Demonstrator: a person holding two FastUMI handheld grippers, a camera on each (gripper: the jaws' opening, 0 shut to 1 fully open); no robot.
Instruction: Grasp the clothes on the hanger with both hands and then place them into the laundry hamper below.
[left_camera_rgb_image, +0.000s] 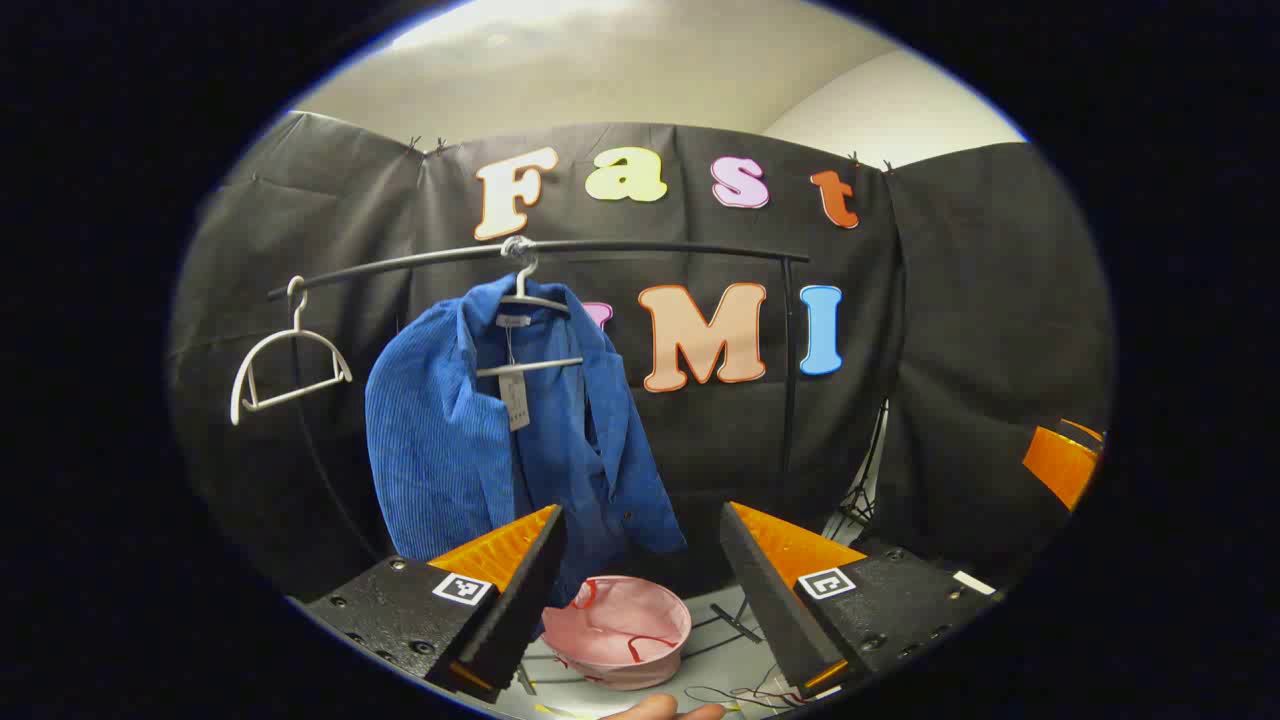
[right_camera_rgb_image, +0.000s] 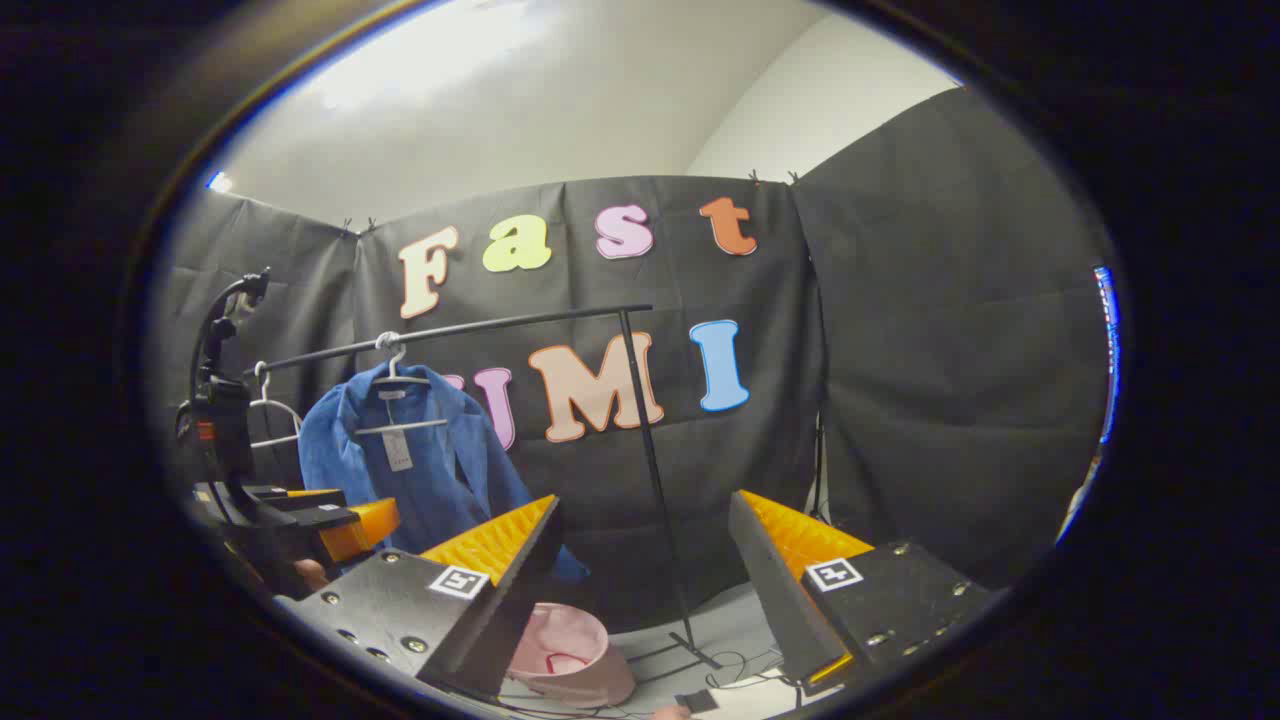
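The blue shirt (left_camera_rgb_image: 500, 430) hangs lengthwise from its hanger (left_camera_rgb_image: 528, 330) on the rail, straight above the pink hamper (left_camera_rgb_image: 625, 630). From our left gripper (left_camera_rgb_image: 640, 560) it sits at eleven o'clock and nearer. From our right gripper (right_camera_rgb_image: 645, 560) it lies at ten o'clock; both are wide open, holding nothing.

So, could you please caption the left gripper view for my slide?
Open left gripper faces a blue corduroy shirt on a white hanger, above a pink fabric hamper.
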